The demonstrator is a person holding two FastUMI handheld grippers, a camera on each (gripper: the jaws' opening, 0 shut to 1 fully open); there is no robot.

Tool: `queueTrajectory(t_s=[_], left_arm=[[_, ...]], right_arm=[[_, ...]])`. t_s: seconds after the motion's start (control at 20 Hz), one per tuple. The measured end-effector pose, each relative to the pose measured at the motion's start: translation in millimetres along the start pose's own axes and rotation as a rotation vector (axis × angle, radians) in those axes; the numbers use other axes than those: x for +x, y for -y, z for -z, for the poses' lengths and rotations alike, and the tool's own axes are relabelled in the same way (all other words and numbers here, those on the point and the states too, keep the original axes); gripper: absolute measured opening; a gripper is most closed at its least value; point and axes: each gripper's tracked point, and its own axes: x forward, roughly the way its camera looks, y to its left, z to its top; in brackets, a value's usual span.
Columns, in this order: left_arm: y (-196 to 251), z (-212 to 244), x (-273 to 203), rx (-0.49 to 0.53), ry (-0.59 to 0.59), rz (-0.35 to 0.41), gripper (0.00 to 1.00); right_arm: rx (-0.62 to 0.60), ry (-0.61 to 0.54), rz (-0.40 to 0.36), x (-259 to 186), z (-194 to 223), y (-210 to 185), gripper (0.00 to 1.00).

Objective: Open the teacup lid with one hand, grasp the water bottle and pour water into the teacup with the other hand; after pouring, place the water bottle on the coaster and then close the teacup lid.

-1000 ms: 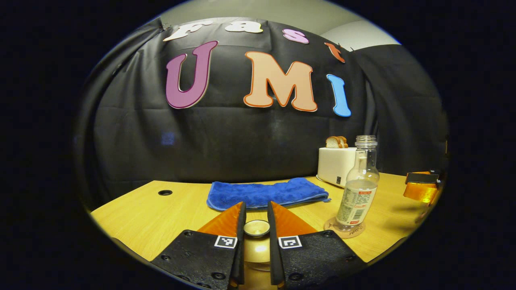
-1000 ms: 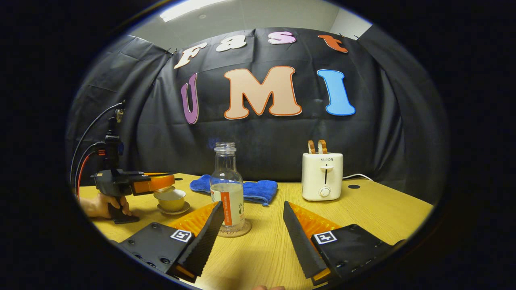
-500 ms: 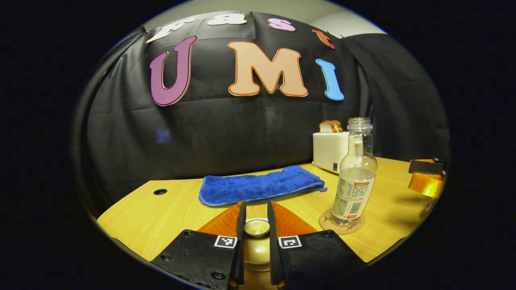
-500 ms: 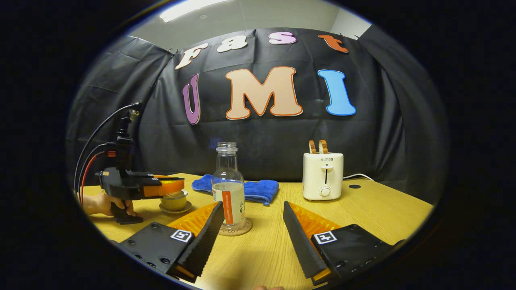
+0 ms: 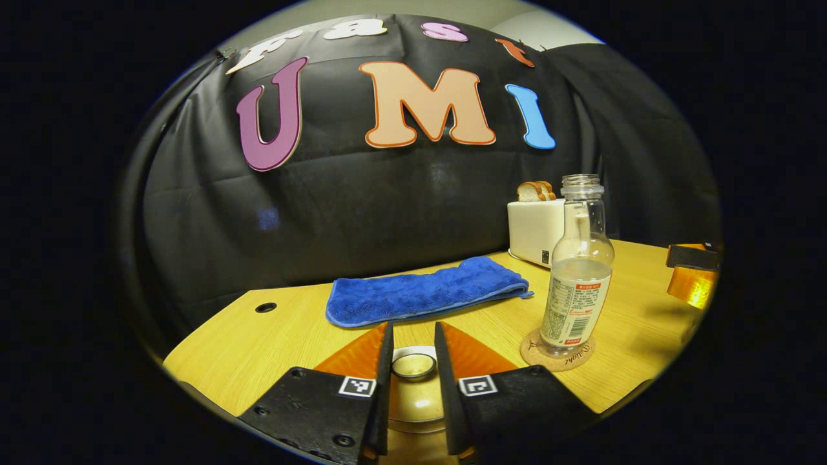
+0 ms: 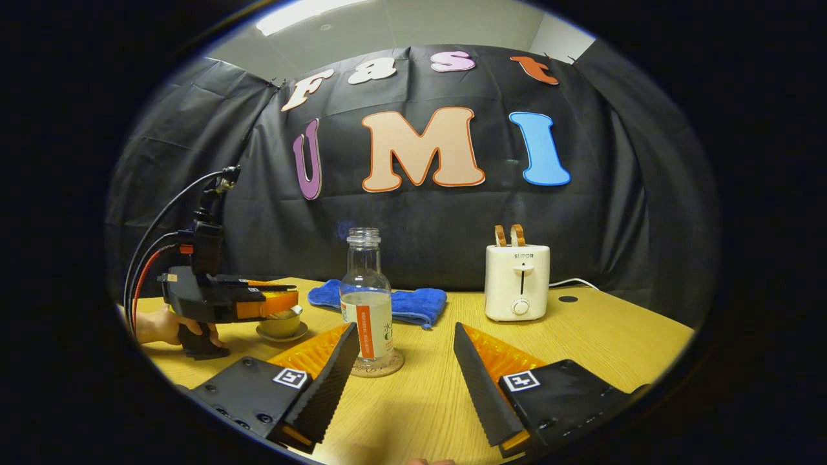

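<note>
My left gripper [image 5: 413,336] is shut on the knob of the tan teacup lid [image 5: 413,366], which lies low between its fingers. In the right gripper view, the left gripper [image 6: 284,303] is level over the teacup [image 6: 279,326] on its saucer, with the lid down at the cup's rim, and a hand [image 6: 155,326] holds the gripper's grip. The clear, uncapped water bottle [image 6: 366,303] [image 5: 577,278], part full, stands upright on the round cork coaster [image 6: 381,368] [image 5: 557,358]. My right gripper [image 6: 406,329] is open with nothing in it, a little in front and right of the bottle.
A white toaster [image 6: 517,281] [image 5: 536,232] with bread slices stands at the back of the wooden table [image 6: 614,336]. A folded blue cloth [image 5: 420,297] [image 6: 407,303] lies behind the bottle. The right gripper [image 5: 691,278] shows at the left gripper view's right edge.
My left gripper has come down with the lid, from above the cup to the cup's rim. The right gripper and the bottle have stayed put.
</note>
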Motion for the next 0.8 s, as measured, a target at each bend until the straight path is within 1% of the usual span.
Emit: queueTrajectory(t_s=[0.05,0.1,0.15,0.2,0.25,0.3,0.35,0.4,0.45,0.5,0.55,0.6,0.7,0.8], left_arm=[[-2.3,-1.8,-0.6,-0.003,0.014,-0.010,0.47],[-4.4,-2.6,-1.3,-0.009,0.023,-0.020,0.53],[-5.0,-4.9,-4.1,-0.015,0.037,-0.026,0.68],[-9.7,-11.2,-8.0,-0.022,0.069,-0.041,0.72],[-10.9,-13.2,-11.6,-0.035,0.095,-0.044,0.85],[-14.0,-20.9,-14.0,-0.048,0.142,-0.048,0.98],[-13.1,-15.7,-15.9,-0.079,0.125,-0.044,0.98],[-17.5,-13.9,-19.8,-0.105,0.127,-0.063,0.95],[-19.0,-14.3,-22.5,-0.125,0.129,-0.081,0.96],[-18.6,-9.6,-28.3,-0.120,0.112,-0.092,0.96],[-18.1,-11.8,-34.3,-0.124,0.119,-0.100,0.96],[-13.6,-12.0,-38.6,-0.120,0.119,-0.096,0.96],[-7.0,-11.4,-51.9,-0.122,0.119,-0.102,0.96],[4.3,-10.4,-67.7,-0.121,0.120,-0.099,0.96]], right_arm=[[0.001,0.000,0.000,0.1,-0.3,0.2,0.85],[0.000,0.000,0.000,0.0,0.1,0.0,0.85],[0.000,0.000,0.000,0.0,-0.2,0.4,0.93],[0.000,0.000,0.000,-0.3,-0.1,-0.1,0.84],[0.000,0.000,0.000,0.1,-0.4,0.2,0.85],[0.000,0.000,0.000,-0.2,0.2,0.2,1.00],[0.000,0.000,0.001,0.1,0.0,0.4,1.00],[-0.001,0.000,0.008,-0.4,0.4,1.9,0.93],[-0.001,0.000,0.016,-0.7,-0.5,3.5,0.91],[-0.002,0.000,0.023,-1.5,-0.2,4.1,0.89],[-0.002,0.001,0.032,-1.3,-0.7,5.5,0.87],[-0.002,0.001,0.044,-3.4,-0.4,7.7,0.93],[-0.003,0.003,0.070,-7.4,-0.8,10.4,0.93],[-0.003,0.003,0.069,-14.5,-0.8,4.2,0.93]])
